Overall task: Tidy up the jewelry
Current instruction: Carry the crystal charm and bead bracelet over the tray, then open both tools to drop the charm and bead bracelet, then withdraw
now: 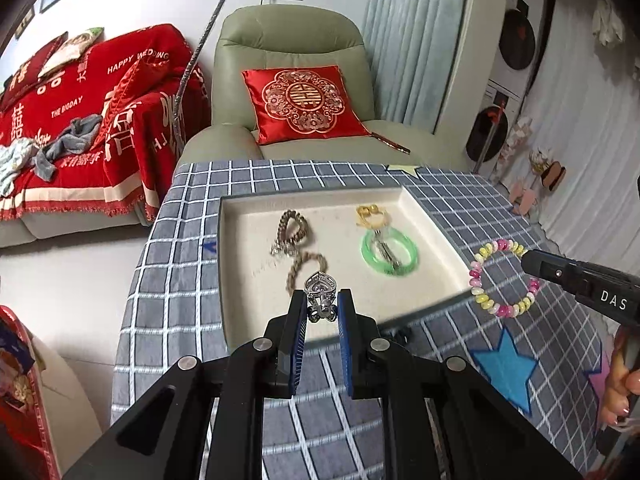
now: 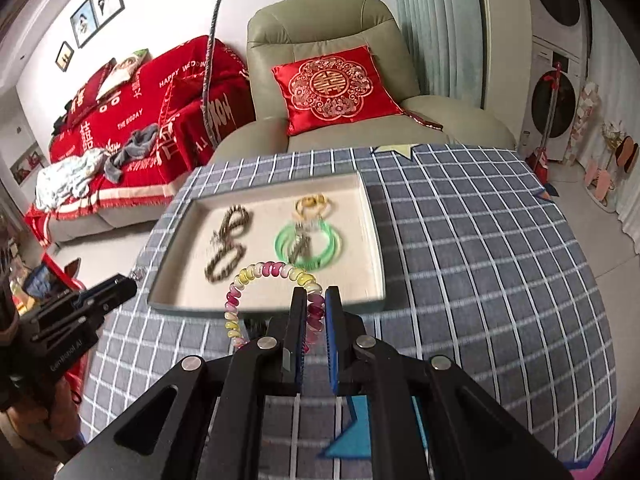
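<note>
A beige tray [image 1: 240, 264] [image 2: 368, 232] sits on the checked tablecloth. In it lie a brown braided chain [image 1: 296, 240] [image 2: 228, 240], a green bangle [image 1: 390, 254] [image 2: 308, 248] with a silver piece inside it, and a gold piece [image 1: 370, 214] [image 2: 312, 204]. My left gripper [image 1: 322, 304] is shut on a silver heart pendant [image 1: 319, 286] and holds it over the tray's near edge. My right gripper [image 2: 316, 300] [image 1: 532, 262] is shut on a pink and yellow bead bracelet [image 2: 256, 280] [image 1: 500, 276], held above the tablecloth just in front of the tray's near edge.
The round table with the grey checked cloth [image 1: 180, 280] [image 2: 480, 260] has blue star patches [image 1: 506, 372]. Behind it stand a green armchair [image 1: 288, 60] with a red cushion [image 1: 304, 104] and a sofa with a red blanket [image 1: 80, 120]. A washing machine [image 2: 556, 108] stands at the right.
</note>
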A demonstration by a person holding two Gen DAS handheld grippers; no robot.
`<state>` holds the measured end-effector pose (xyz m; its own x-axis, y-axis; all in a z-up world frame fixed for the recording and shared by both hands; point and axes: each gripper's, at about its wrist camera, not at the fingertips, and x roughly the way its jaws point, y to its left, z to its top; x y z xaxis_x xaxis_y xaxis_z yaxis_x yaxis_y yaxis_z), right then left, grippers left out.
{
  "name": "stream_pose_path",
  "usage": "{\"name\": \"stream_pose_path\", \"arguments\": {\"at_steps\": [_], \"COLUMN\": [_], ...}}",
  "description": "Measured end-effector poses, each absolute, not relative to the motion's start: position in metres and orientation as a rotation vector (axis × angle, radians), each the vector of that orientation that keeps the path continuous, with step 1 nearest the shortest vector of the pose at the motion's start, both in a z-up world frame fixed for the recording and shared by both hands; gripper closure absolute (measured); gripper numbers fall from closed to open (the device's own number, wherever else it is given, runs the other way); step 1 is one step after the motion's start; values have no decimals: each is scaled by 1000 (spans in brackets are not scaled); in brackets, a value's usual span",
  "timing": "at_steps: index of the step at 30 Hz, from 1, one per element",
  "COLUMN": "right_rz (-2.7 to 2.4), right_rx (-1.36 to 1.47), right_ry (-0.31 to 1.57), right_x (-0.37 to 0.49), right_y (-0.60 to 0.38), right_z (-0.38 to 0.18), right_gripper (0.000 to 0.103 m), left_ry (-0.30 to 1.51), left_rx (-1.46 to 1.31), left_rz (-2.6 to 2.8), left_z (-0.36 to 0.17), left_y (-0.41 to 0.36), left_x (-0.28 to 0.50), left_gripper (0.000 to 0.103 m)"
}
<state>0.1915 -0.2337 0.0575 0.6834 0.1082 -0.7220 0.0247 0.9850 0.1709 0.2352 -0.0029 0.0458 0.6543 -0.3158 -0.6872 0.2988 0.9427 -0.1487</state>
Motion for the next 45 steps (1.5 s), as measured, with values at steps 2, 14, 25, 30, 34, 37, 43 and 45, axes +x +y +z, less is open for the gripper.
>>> {"name": "stream_pose_path", "arguments": {"at_steps": [2, 14, 25, 30, 34, 37, 43, 45], "right_rz": [51, 45, 21, 1, -4, -11, -6, -7], "right_rx": [194, 307, 264, 251, 245, 232, 226, 220], "right_ry": [822, 893, 923, 935, 952, 963, 974, 975], "right_x": [208, 293, 342, 350, 353, 354, 354, 354], "right_y": [-237, -249, -240, -239, -238, -238, -238, -237], "right_z": [58, 29, -4, -19, -29, -34, -38, -39], "right_gripper": [93, 93, 93, 93, 93, 93, 93, 93], "left_ry": [791, 825, 913, 936, 942, 941, 925, 921], "left_rx": [-39, -34, 15, 54, 79, 83, 130, 141], "left_rz": [-339, -286, -248, -231, -234, -234, -233, -228], "left_z": [45, 25, -17, -32, -38, -39, -39, -40], "left_y": [-3, -11, -28, -32, -36, -39, -46, -47], "left_x": [250, 311, 353, 357, 356, 356, 353, 352], "left_gripper": [73, 73, 73, 73, 73, 73, 73, 73]}}
